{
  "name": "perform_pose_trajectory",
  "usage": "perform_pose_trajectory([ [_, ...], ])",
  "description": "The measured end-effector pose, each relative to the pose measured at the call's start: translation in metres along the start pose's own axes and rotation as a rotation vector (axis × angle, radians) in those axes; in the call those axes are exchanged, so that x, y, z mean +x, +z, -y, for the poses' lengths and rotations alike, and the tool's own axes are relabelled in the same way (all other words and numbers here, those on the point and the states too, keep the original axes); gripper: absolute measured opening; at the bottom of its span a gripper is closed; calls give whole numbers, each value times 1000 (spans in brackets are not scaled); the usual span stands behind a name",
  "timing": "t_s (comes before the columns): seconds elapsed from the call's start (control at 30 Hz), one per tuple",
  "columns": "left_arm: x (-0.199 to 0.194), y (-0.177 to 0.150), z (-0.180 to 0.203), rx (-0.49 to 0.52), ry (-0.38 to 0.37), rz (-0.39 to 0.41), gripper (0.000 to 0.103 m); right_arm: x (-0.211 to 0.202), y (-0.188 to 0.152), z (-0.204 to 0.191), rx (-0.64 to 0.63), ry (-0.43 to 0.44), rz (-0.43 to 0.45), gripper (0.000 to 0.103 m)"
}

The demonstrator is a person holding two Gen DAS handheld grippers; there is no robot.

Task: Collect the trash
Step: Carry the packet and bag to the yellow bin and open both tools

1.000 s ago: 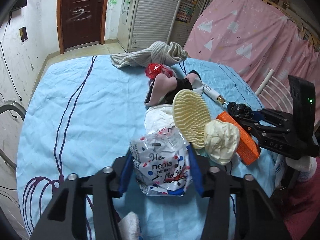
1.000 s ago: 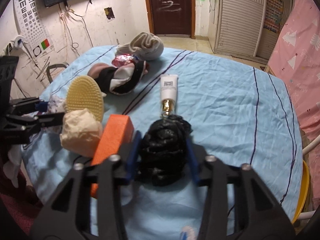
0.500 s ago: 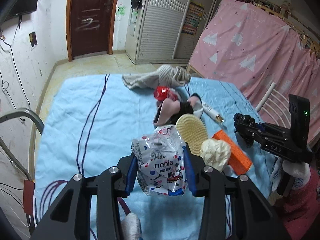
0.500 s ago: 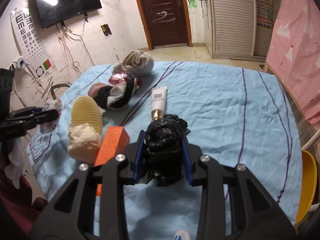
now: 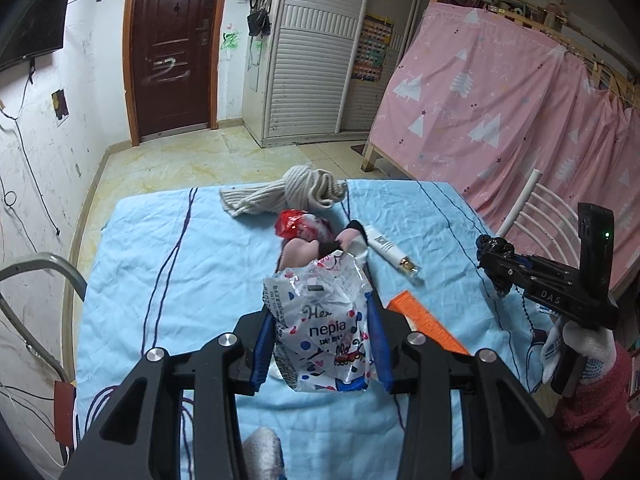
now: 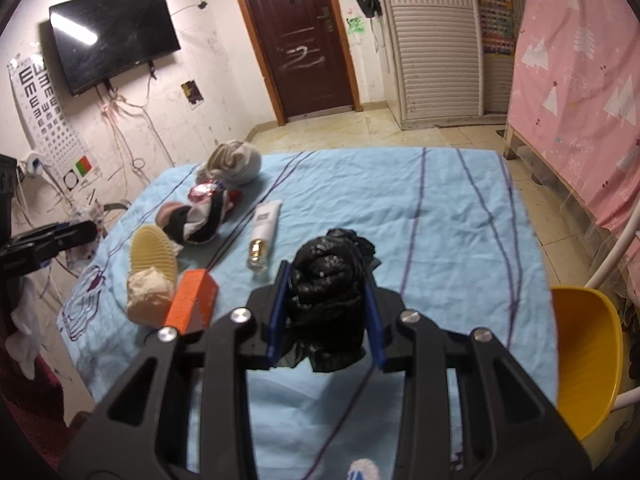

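Observation:
My left gripper (image 5: 320, 340) is shut on a crumpled white tissue wrapper (image 5: 320, 328) printed "nepia", held above the blue bedsheet (image 5: 168, 264). My right gripper (image 6: 326, 312) is shut on a crumpled black plastic bag (image 6: 328, 280), also lifted off the sheet. In the left wrist view the right gripper (image 5: 494, 258) shows at the right edge with the black bag (image 5: 494, 246) at its tips, held by a gloved hand (image 5: 576, 344). In the right wrist view the left gripper (image 6: 80, 232) appears at the far left.
On the sheet lie a red foil wrapper (image 5: 294, 222), a beige knit cloth (image 5: 296, 192), a pink and black sock bundle (image 6: 196, 220), a white tube (image 6: 266, 224), an orange box (image 6: 192, 300), a yellow brush (image 6: 154, 252) and a cream wad (image 6: 148, 294). A yellow chair (image 6: 584, 356) stands at the right.
Both grippers have risen off the sheet with their loads. The left one lifted the wrapper away from the brush and wad; the right one carried the black bag away from the tube.

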State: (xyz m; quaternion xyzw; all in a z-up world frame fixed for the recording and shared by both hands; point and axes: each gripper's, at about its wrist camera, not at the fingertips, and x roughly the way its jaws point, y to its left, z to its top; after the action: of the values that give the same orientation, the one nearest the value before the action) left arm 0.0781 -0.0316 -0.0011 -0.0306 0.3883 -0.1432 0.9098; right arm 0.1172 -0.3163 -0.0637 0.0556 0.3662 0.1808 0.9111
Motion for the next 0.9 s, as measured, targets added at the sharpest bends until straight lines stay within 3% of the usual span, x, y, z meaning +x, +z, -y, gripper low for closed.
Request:
perform_pose_trajectory([
  [0.4,7,20,35,50,-21,14,32,-22,0,39,63,-35,60,32],
  [0.9,36,44,110,148,-100,3,32,-52,-10,103,167,-98,124,32],
])
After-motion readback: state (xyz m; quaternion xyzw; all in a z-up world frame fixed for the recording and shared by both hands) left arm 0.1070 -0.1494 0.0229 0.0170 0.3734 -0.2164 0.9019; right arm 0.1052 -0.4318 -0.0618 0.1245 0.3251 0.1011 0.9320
